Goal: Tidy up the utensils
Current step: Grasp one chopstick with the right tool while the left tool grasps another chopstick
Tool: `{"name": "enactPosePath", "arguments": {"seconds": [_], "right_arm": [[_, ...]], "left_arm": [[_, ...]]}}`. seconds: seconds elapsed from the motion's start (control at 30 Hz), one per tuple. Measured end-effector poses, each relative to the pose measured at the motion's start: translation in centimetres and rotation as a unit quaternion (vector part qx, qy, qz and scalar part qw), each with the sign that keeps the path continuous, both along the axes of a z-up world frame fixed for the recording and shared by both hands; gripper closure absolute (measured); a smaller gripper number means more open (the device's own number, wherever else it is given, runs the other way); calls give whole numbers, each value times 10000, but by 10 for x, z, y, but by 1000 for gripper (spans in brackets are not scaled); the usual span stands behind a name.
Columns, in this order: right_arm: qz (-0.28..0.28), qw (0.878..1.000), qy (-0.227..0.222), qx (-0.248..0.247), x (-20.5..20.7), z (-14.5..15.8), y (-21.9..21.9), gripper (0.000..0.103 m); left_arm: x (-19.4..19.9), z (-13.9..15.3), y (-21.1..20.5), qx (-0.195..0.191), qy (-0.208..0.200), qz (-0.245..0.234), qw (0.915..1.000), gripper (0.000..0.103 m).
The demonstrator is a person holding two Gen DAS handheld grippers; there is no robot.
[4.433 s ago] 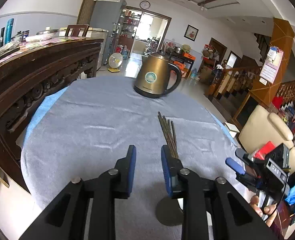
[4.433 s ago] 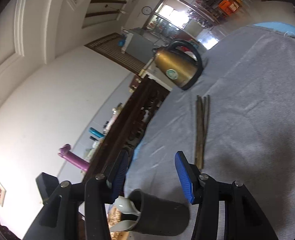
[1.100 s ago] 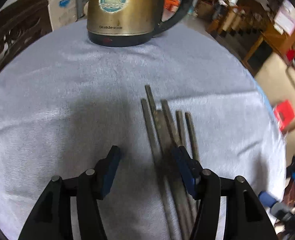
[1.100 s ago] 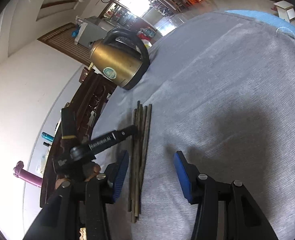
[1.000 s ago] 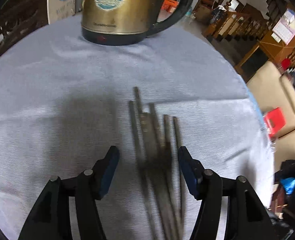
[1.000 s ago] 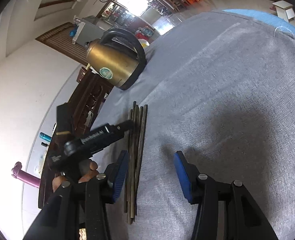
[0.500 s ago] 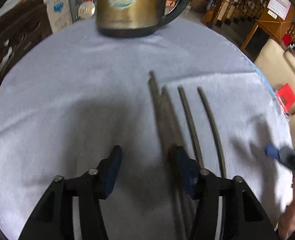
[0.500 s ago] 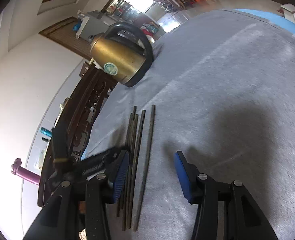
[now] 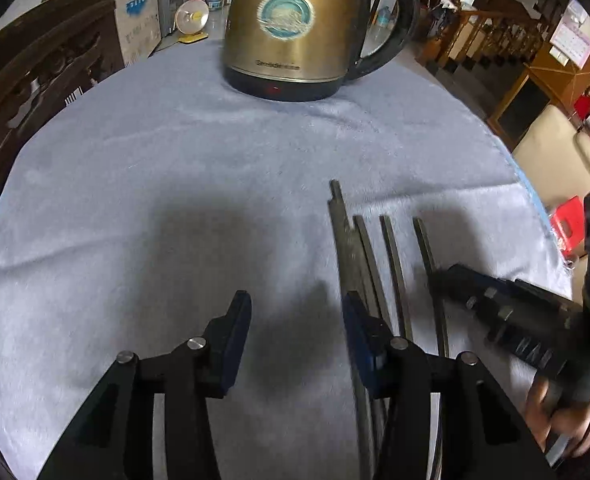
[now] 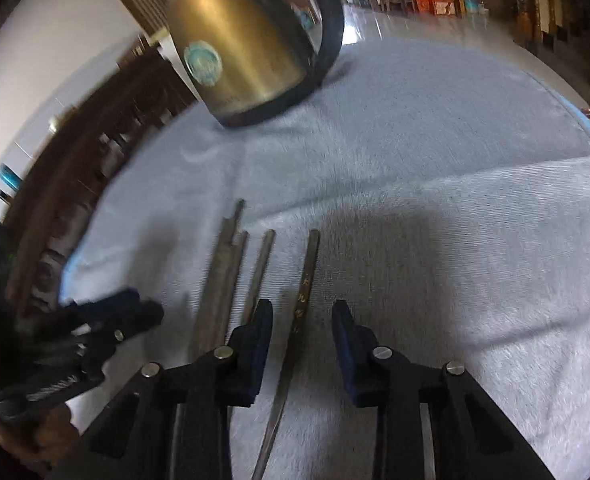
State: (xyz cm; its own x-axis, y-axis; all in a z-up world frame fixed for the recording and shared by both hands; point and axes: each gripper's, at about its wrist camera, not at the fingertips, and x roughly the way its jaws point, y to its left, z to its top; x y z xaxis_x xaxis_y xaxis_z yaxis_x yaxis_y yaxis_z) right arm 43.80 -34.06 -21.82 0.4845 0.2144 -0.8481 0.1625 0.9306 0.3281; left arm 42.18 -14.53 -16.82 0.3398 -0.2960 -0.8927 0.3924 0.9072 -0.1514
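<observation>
— Grey-blue cloth covers the round counter. What lies on it, starting from the left?

— Bare cloth on the left half, then the left gripper, fingers spread wide with nothing between them, held low over the near part of the counter.

— And the chopsticks?

— Dark chopsticks lie flat right of centre, long axes running from the near edge toward the far edge, blunt ends pointing at the kettle. Leftmost is a tight bundle touching side by side; the left gripper's right-hand finger sits over it. Next comes a single stick set slightly apart, then the outermost chopstick, apart again.

— Does the right gripper hold anything?

— No. The right gripper has its fingers parted on either side of that outermost chopstick, which runs between them along the wrist view's centre line. They are not closed on it; whether they touch the cloth I cannot tell.

— And the kettle?

— Brass-coloured, black base and handle, upright at the far edge of the counter, well apart from the chopstick ends, handle toward the right.
</observation>
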Motion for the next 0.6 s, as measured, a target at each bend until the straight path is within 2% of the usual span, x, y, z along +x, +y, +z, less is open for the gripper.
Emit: {"name": "enactPosePath", "arguments": {"seconds": [0.03, 0.07, 0.17, 0.3, 0.33, 0.43, 0.6], "right_arm": [[-1, 9997, -60, -224, 3, 1, 3, 79], [36, 9993, -14, -381, 4, 1, 5, 87], [93, 9996, 7, -254, 0, -1, 0, 96], [155, 9991, 41, -404, -17, 2, -9, 96], [150, 9994, 66, -320, -20, 1, -13, 96], [137, 9998, 135, -52, -27, -1, -24, 96], [135, 9992, 243, 274, -26, -3, -34, 95]], "left_arm": [[4, -5, -6, 100, 41, 6, 9999, 54], [4, -6, -7, 122, 80, 15, 9999, 54], [13, -9, -20, 126, 40, 32, 9999, 54], [22, -10, -32, 181, -39, 14, 9998, 56], [24, -10, -33, 172, -45, -6, 9998, 64], [30, -11, -30, 40, -4, -84, 10000, 79], [30, -12, 1, -181, 158, -6, 9997, 84]]}}
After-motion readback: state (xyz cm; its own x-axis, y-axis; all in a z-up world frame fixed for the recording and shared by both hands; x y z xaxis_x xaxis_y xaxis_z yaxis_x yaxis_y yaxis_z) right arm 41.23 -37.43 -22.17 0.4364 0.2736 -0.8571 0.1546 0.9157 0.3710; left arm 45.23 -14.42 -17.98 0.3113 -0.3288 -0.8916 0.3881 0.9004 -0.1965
